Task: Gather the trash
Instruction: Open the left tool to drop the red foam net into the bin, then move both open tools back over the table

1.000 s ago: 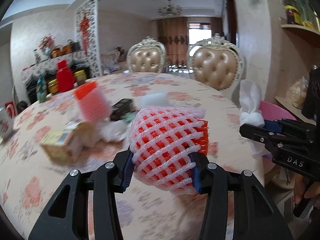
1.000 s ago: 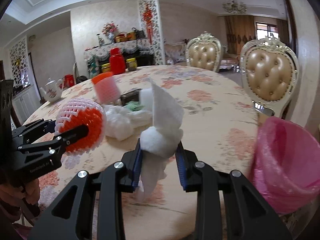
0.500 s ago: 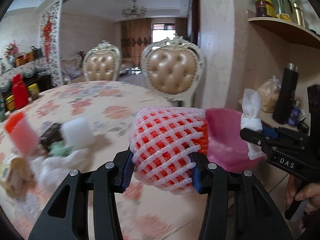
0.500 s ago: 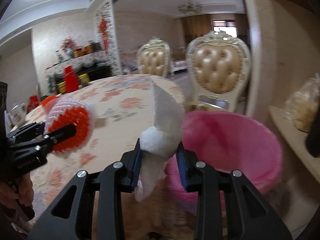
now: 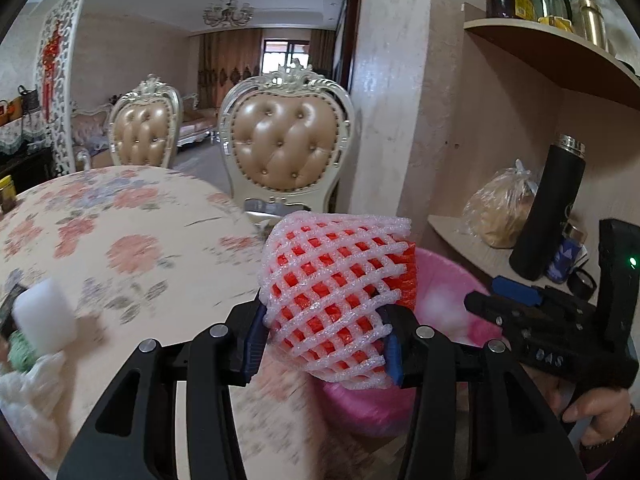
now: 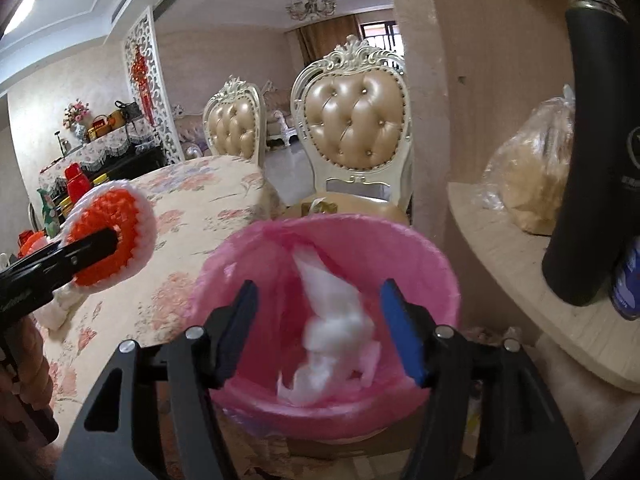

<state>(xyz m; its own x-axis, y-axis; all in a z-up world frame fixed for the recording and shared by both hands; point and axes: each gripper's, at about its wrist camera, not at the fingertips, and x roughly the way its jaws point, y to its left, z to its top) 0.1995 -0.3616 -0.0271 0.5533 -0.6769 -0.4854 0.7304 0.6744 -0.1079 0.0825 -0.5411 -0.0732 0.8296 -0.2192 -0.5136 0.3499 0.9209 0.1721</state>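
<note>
My left gripper (image 5: 322, 340) is shut on a red and white foam fruit net (image 5: 340, 296), held at the table edge just left of the pink-lined trash bin (image 5: 444, 276). My right gripper (image 6: 320, 328) is open above the bin (image 6: 420, 256). The white tissue (image 6: 332, 328) lies loose inside the bin, below the open jaws. The foam net (image 6: 112, 240) in the left gripper also shows at the left of the right wrist view. More trash lies on the table at the left: a white foam block (image 5: 44, 320) and crumpled tissue (image 5: 24, 388).
The round table with a floral cloth (image 5: 120, 248) is left of the bin. Two tufted chairs (image 5: 284, 148) stand behind it. A shelf (image 6: 520, 264) to the right carries a black flask (image 6: 588, 160) and a plastic bag (image 6: 532, 168).
Both grippers swung right from the table toward the bin. My right gripper opened and let the white tissue drop into the bin. The left gripper still holds the foam net.
</note>
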